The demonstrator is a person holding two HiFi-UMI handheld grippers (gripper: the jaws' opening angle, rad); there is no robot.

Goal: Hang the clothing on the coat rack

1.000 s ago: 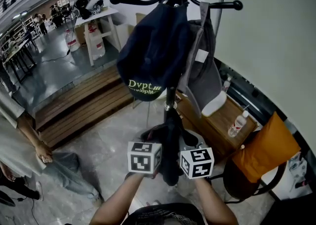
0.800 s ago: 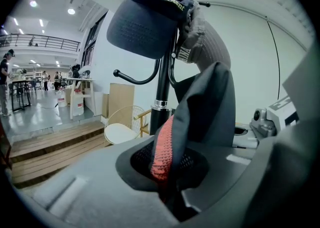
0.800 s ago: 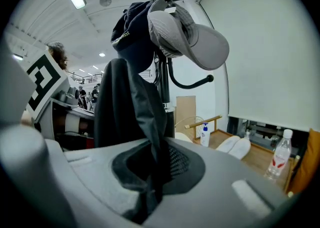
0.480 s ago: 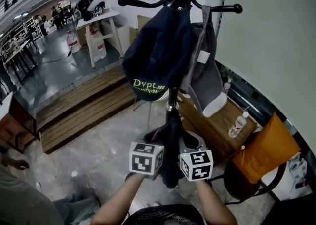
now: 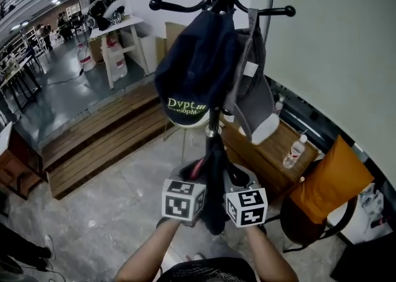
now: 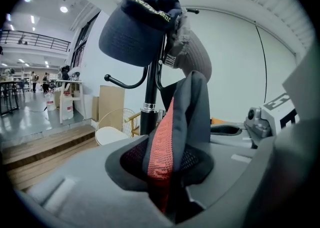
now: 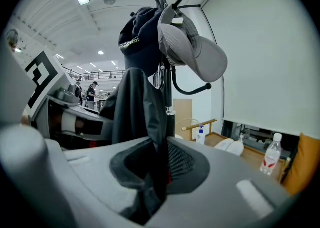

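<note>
Since the dark garment (image 5: 215, 179) is bunched into a limp vertical fold on the near side of the coat rack (image 5: 214, 127) pole, low down and between the two tools, it looks like light, soft cloth that will sag and slide rather than hold any shape. The left gripper (image 6: 166, 174) has just been opening its jaws, which now stand slackened, with the cloth and its red knit strip (image 6: 162, 147) lying loose in the gap. The right gripper (image 7: 154, 172) is pinching a dark fold of the same garment. A collar or loop would probably be the best place to grip for hooking, though none can be picked out here. On the rack's upper hooks hang a navy cap (image 5: 195, 67), to the left, lettered "Dvpt" above a smaller line beginning "Develop", and a grey cap (image 5: 258, 98), to the right, whose white tag is unreadable.
</note>
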